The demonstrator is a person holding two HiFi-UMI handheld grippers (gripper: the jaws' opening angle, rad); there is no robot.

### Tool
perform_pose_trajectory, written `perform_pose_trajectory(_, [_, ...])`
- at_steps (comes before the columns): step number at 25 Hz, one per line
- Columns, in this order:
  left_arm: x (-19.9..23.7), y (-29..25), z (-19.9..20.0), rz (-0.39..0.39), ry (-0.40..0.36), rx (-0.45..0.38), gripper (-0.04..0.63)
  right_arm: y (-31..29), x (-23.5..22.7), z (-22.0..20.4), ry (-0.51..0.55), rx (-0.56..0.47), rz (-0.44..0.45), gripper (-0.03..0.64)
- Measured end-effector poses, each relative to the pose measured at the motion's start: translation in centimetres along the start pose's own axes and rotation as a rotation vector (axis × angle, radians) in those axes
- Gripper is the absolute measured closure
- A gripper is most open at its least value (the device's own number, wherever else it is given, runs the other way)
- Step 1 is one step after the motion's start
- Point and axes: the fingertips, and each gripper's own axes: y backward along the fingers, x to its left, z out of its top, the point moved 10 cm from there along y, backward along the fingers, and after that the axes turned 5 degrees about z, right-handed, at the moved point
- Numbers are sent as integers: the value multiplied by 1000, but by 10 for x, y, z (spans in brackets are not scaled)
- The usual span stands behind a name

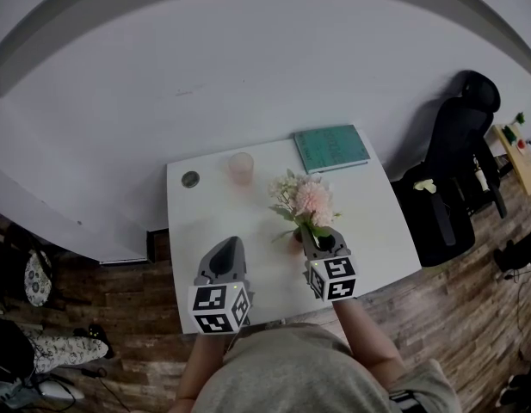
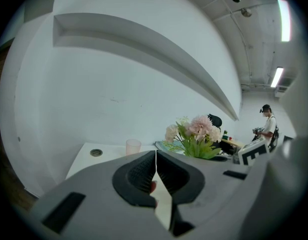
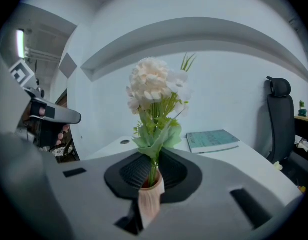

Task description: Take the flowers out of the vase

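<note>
- White tabletop (image 1: 213, 231) set against a pale wall, with wooden floor around it, carries all the things.
- Pink and narrow, the vase (image 3: 150, 199) stands upright on the near right part of the tabletop.
- Inside it are the flowers (image 3: 153, 84): pale pink and cream blooms over green leaves, with the stems running down into the vase's mouth.
- On the vase the right gripper (image 1: 308, 233) is closed. In the right gripper view its two dark ribbed pads sit against the vase's sides just under the rim, and the stems rise between them.
- Off to the left of the vase and well apart from it, the left gripper (image 2: 155, 158) is held over the near left part of the tabletop. Its jaws meet in a thin seam with nothing between them.
- Behind the flowers and a little to their left stands a translucent pink cup (image 1: 241, 168), apart from them.
- At the far right edge lies a teal book (image 1: 331, 147), flat.
- Near the far left corner a round grommet (image 1: 190, 179) is set into the tabletop.
- On the floor to the right stands a black chair (image 1: 454, 170).
- Far off in the left gripper view, a person (image 2: 267, 126) stands.
</note>
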Motion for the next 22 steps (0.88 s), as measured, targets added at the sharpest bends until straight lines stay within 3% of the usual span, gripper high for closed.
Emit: perform_pose_trajectory(22, [9, 46, 4, -22, -13, -33, 588, 22, 15, 49, 61, -130, -58, 581])
